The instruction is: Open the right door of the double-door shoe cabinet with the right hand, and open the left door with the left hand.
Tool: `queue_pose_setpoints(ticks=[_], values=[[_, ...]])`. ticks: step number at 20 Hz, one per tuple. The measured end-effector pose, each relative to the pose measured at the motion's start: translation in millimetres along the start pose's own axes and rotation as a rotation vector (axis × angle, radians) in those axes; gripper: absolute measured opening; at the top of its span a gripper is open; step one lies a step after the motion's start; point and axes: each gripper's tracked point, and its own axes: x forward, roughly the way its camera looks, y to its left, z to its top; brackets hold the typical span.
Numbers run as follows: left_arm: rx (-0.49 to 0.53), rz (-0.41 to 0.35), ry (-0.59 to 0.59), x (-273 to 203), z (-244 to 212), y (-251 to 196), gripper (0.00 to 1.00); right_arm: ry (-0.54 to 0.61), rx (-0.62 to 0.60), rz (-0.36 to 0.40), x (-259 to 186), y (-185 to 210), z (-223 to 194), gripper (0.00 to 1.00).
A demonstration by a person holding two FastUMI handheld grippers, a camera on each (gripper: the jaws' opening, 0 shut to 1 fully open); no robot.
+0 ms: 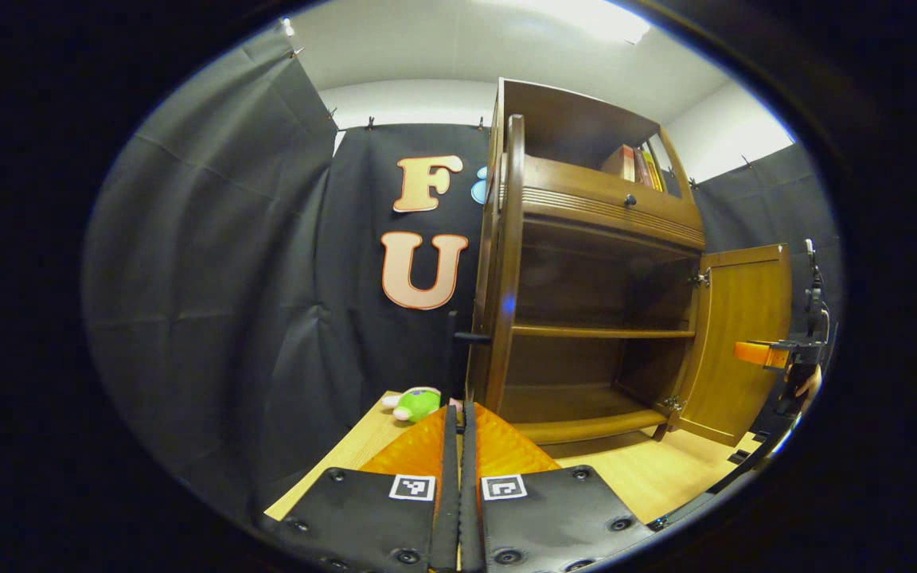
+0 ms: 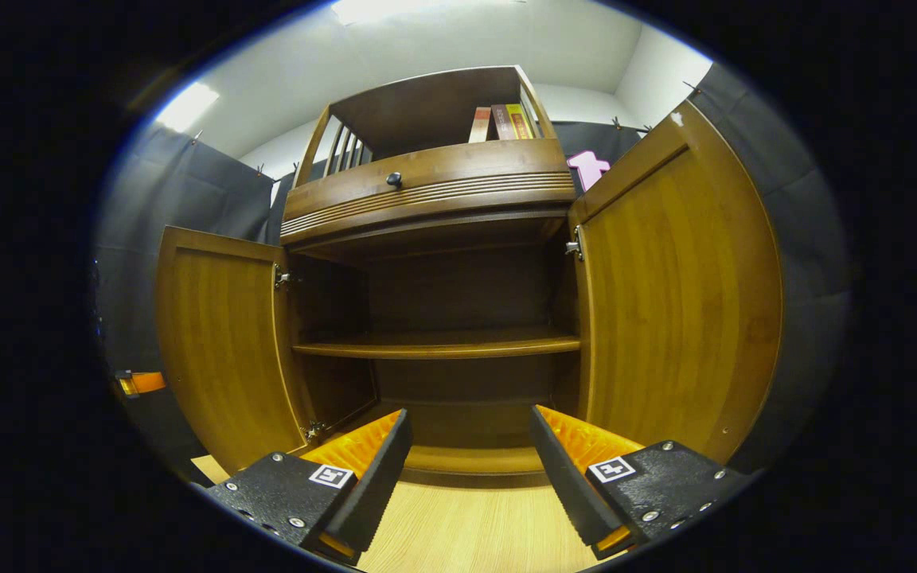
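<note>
The shoe cabinet (image 2: 442, 263) is seen standing on a light wooden table (image 2: 474, 525), and it is the biggest thing here. In the right gripper view, both of its doors are swung wide open. The left door (image 2: 224, 350) is swung out at the cabinet's left side, and the right door (image 2: 681, 294) is swung out at the cabinet's right side. A shelf (image 2: 438, 346) is seen across the middle of the cabinet, inside. A drawer with a small dark knob (image 2: 394, 180) is seen above the doors. Some books (image 2: 498, 122) are stood up in the open top part of the cabinet.

In the left gripper view, the cabinet (image 1: 586, 263) is seen from its left side, with the left door (image 1: 510, 263) edge-on and the right door (image 1: 741, 342) open on the far side. A small green soft toy (image 1: 416, 403) is laid on the table (image 1: 657, 477) just beside the cabinet's left side.

The left gripper (image 1: 458, 414) is clenched, with its fingers pressed together near the left door's bottom edge. Whether anything is pinched there cannot be told. The right gripper (image 2: 470, 434) is released, with its fingers spread apart in front of the cabinet's open bottom part. Nothing is held between them.
</note>
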Motion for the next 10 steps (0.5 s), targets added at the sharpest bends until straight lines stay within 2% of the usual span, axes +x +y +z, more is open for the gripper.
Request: queue_pose_setpoints(ticks=[2,6,8,9,10], values=[[0.011,-0.023,-0.031,-5,13,-20,0.07,-0.007,0.007,-0.008,-3,-4,5,1.0],[-0.014,-0.14,-0.072,4,34,-77,0.07,-0.024,-0.01,-0.022,-10,-11,17,1.0],[-0.006,-0.144,-0.085,14,49,-92,0.07,-0.032,-0.021,-0.033,-12,-15,25,1.0],[0.005,-0.134,-0.095,18,56,-95,0.07,-0.027,-0.03,-0.04,-13,-19,28,0.92],[0.016,-0.122,-0.109,24,66,-99,0.07,-0.029,-0.038,-0.045,-14,-21,33,0.92]])
